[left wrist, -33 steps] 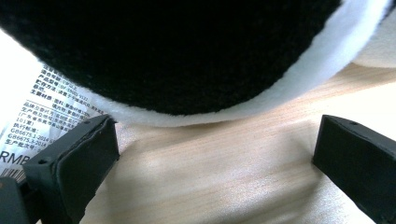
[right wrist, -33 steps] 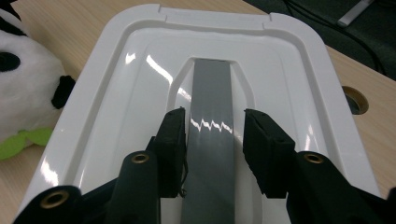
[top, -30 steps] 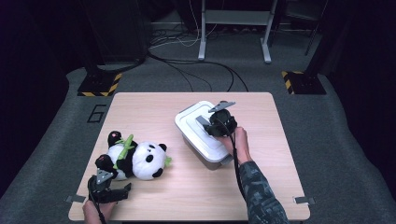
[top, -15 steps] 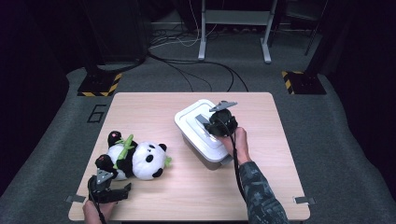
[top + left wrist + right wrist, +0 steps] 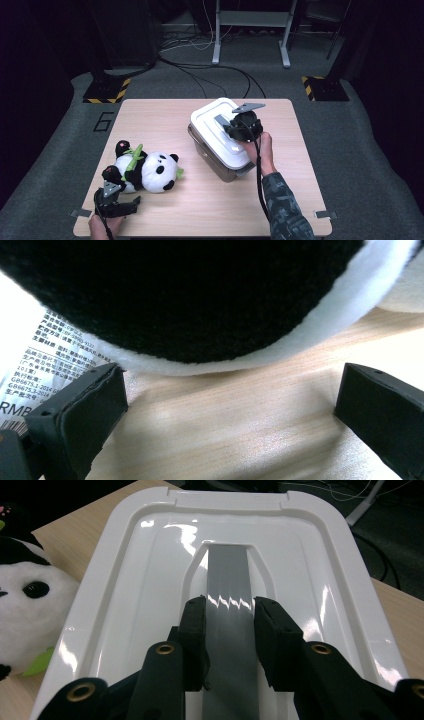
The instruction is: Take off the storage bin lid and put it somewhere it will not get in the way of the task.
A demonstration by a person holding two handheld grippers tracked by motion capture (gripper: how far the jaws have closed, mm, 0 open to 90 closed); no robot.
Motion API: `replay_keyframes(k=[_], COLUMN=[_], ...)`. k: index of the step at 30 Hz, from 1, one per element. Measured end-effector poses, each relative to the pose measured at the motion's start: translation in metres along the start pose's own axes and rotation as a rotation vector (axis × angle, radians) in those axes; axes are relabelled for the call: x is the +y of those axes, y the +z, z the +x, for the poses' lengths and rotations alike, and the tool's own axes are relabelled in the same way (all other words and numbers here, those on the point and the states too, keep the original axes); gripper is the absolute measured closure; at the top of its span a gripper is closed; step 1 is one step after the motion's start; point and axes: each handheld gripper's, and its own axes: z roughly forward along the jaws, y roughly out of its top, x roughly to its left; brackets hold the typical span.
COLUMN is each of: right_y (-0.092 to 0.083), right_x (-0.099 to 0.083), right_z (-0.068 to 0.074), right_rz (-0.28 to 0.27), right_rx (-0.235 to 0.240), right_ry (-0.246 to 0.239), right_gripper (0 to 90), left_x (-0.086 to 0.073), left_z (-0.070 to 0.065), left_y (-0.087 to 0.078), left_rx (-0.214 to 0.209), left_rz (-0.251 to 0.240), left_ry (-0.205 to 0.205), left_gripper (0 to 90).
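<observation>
The white lid [image 5: 150, 580] sits on its grey bin [image 5: 210, 155] at the centre right of the table [image 5: 165, 112] in the high view, and its grey handle strip [image 5: 229, 587] runs up the middle of my right gripper view. My right gripper [image 5: 229, 617] is clamped on that handle, one jaw pressed to each side. I judge this the lid-lifting step: the next move calls for a straight, level pull so the rim clears the bin evenly. At lower left, my left gripper [image 5: 120, 204] waits wide apart, holding nothing, just beside the plush panda [image 5: 145, 170].
</observation>
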Motion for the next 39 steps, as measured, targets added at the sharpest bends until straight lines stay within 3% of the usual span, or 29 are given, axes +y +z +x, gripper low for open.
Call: replay_keyframes(k=[6, 16, 39], right_y=[-0.014, -0.04, -0.078], right_x=[0.0, -0.009, -0.05], right_z=[-0.005, -0.024, -0.079], right_rz=[-0.006, -0.022, -0.028], right_rx=[-0.025, -0.081, -0.231], right_ry=[0.005, 0.059, 0.211], right_gripper=[66.9, 66.9, 66.9], left_x=[0.0, 0.0, -0.001], left_z=[0.0, 0.0, -0.001], left_y=[0.0, 0.0, 0.001], left_rx=[0.001, 0.0, 0.004], left_rz=[0.001, 0.001, -0.022], left_ry=[0.008, 0.008, -0.01], left_gripper=[0.0, 0.0, 0.0])
